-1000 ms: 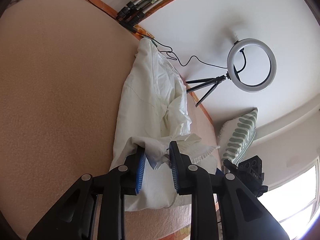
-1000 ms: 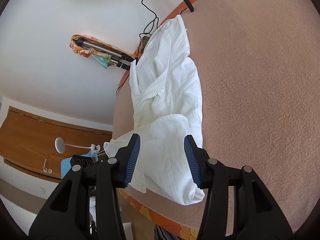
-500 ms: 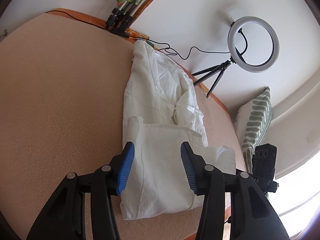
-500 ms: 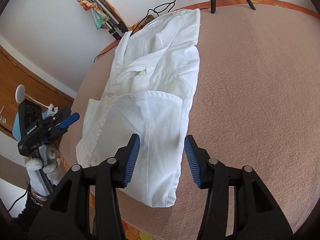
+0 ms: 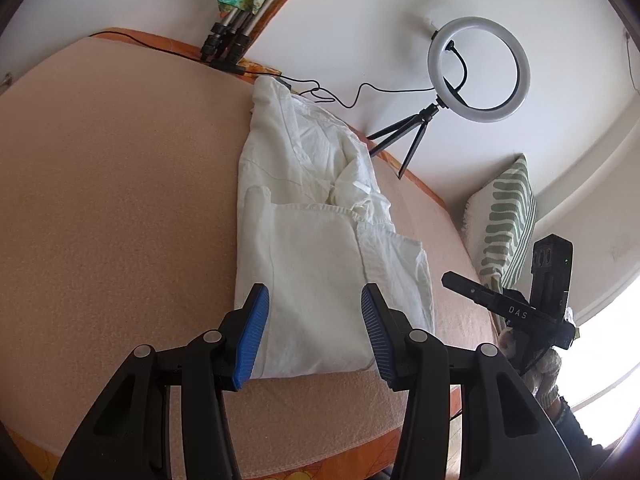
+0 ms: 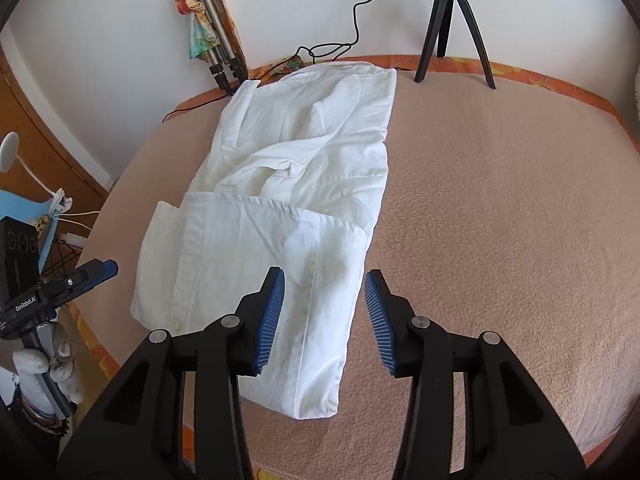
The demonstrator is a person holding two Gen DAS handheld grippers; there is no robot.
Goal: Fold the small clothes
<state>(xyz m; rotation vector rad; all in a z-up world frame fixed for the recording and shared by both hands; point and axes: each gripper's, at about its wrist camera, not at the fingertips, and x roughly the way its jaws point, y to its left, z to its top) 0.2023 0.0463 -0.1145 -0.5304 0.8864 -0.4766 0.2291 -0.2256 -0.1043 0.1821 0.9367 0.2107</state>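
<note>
A white shirt [image 5: 320,240] lies on the pink blanket [image 5: 120,200], its near part folded back over the rest; it also shows in the right wrist view [image 6: 288,208]. My left gripper [image 5: 314,336] is open and empty, above the shirt's near folded edge. My right gripper [image 6: 324,320] is open and empty, above the shirt's near right corner. The left gripper also shows at the left edge of the right wrist view [image 6: 80,276], and the right gripper shows at the right of the left wrist view [image 5: 500,300].
A ring light on a small tripod [image 5: 478,68] stands at the far edge; its legs show in the right wrist view [image 6: 452,28]. Folded tripod legs with a coloured cloth [image 6: 208,36] lean on the wall. A striped pillow [image 5: 504,224] lies at the right. A black cable [image 5: 360,92] runs behind the shirt.
My left gripper has let go of the shirt's hem and opened. The hem now lies folded over the shirt. Both grippers have pulled back toward the near edge.
</note>
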